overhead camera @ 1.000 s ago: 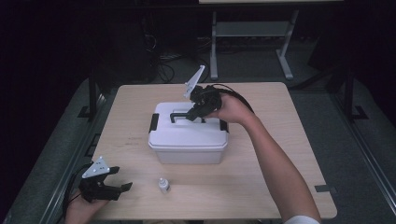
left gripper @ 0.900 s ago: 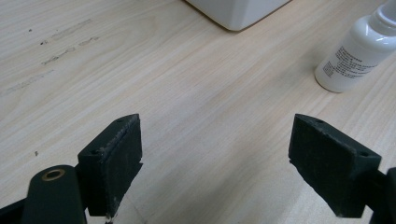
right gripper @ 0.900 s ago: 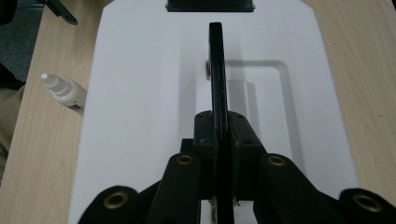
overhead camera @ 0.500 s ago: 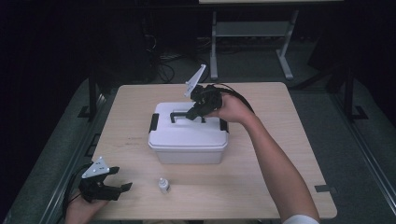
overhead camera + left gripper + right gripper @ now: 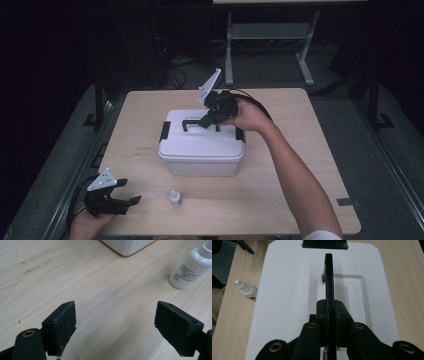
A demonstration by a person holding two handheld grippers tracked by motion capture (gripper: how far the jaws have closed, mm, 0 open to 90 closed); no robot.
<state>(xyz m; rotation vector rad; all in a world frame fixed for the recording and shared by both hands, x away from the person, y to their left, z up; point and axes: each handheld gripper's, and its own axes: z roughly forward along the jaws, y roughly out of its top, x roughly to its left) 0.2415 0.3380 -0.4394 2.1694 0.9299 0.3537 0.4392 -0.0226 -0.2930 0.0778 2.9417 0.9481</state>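
Here we start at the left: our left gripper (image 5: 131, 201) rests at the near left corner of the table (image 5: 310, 150), its jaws spread wide with bare wood between them, grasping nothing. Just to its right stands one small white bottle (image 5: 174, 198), capped and upright, near the box but not touching it. Further right, in the middle of the table, sits one white storage box (image 5: 200, 152) with its lid (image 5: 287, 290) on and black latches at its ends. Our right gripper (image 5: 207, 121) is over the lid, clenched on the black carry handle (image 5: 329, 272), which the right gripper view shows standing up on edge between the jaws. We judge the step in hand to be taking hold of the box by that handle, likely to lift or shift it. The next move would call for a straight, steady pull so that the handle does not slip from the pads and the box does not swing. We count two grippers, one box, one bottle, one table.
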